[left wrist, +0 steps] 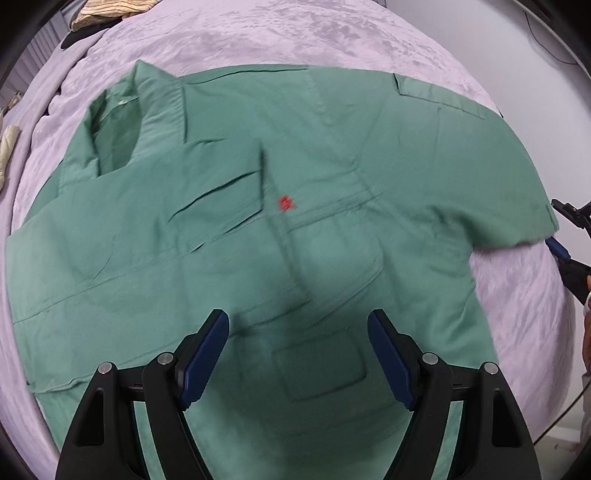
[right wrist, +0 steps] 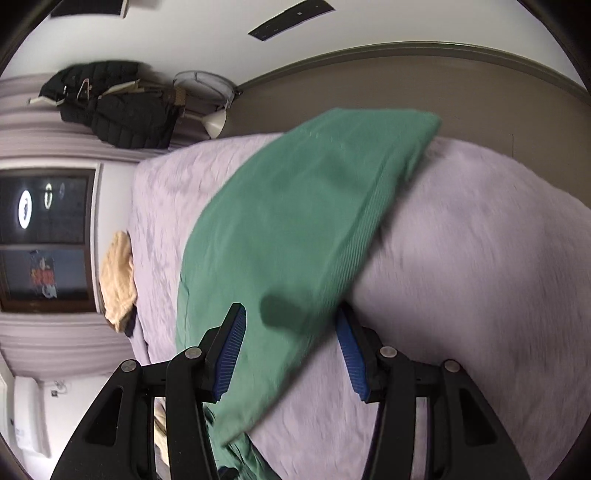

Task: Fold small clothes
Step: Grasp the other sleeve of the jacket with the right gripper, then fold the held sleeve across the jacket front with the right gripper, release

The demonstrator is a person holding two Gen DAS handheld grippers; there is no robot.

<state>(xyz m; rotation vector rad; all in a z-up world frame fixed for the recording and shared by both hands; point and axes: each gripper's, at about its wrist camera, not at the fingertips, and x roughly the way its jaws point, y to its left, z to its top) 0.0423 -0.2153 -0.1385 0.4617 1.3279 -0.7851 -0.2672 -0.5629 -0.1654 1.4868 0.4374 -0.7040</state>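
Note:
A green short-sleeved shirt (left wrist: 258, 229) with a small red mark (left wrist: 286, 203) lies spread flat on the lilac bedspread (left wrist: 295, 37), collar to the left. My left gripper (left wrist: 298, 317) hovers over the shirt's body, pointing down, open with nothing between its pads. My right gripper (left wrist: 557, 224) is at the sleeve's end on the right. In the right wrist view the green sleeve (right wrist: 306, 206) runs between the right gripper's (right wrist: 291, 314) blue pads, which stand apart without pressing on it. The sleeve's edge covers the tip of the right-hand pad (right wrist: 351, 354).
A folded cream cloth (left wrist: 107, 14) (right wrist: 118, 277) lies near the bed's far edge. Black jackets (right wrist: 118, 107) hang by a window (right wrist: 44, 240). A brown headboard (right wrist: 406, 92) stands behind the bed. Bare bedspread (right wrist: 480, 258) lies beside the sleeve.

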